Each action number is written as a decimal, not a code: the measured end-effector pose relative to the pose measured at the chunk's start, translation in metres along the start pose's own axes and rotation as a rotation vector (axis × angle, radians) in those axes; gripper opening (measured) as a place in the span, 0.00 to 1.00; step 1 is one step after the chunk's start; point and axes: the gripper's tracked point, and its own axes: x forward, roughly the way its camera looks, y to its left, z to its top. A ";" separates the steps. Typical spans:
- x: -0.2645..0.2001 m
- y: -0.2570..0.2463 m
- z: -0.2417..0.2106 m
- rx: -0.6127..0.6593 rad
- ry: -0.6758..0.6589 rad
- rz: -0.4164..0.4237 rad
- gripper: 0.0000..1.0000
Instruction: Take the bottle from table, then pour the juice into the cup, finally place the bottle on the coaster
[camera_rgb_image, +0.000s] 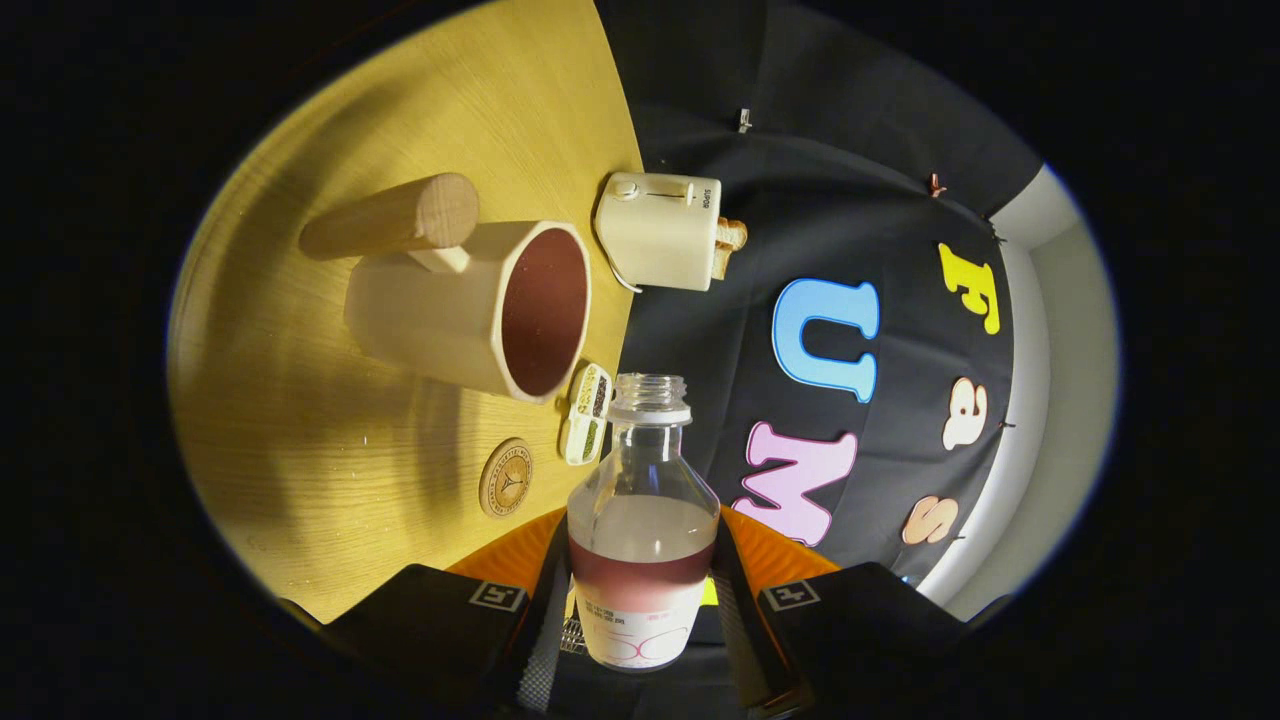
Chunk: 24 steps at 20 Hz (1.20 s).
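I have my claw (643, 600) clamped on the clear, uncapped glass bottle with a white label and a band of reddish juice low inside it (645, 520): both black fingers (545, 620) press its lower body from either side, so the neck and open mouth stand free ahead of them for pouring. The whole view is rolled over, with the yellow wooden worktop (330, 450) standing up on one side, which I take to mean I am tipping the bottle toward the cup. The juice level sits well below the neck, so I judge nothing is leaving the mouth yet and more tilt is needed. The cream mug with a dark red inside and a round wooden handle (470, 305) stands on the worktop just beyond the bottle's mouth and to one side, its opening turned my way, well placed to catch a stream. The small round wooden coaster with an engraved mark (506, 477) lies flat nearer my fingers, apart from the mug, bare and ready for the bottle afterwards. Between mug and coaster, near the worktop's edge, lies a small white tray of dark and green bits (588, 414); farther off, a cream toaster with bread in its slot (663, 230).
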 end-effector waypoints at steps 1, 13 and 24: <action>0.001 0.000 0.000 -0.008 -0.002 0.004 0.70; 0.004 0.001 0.004 -0.085 -0.024 0.008 0.70; 0.005 0.000 0.009 -0.161 -0.056 -0.001 0.70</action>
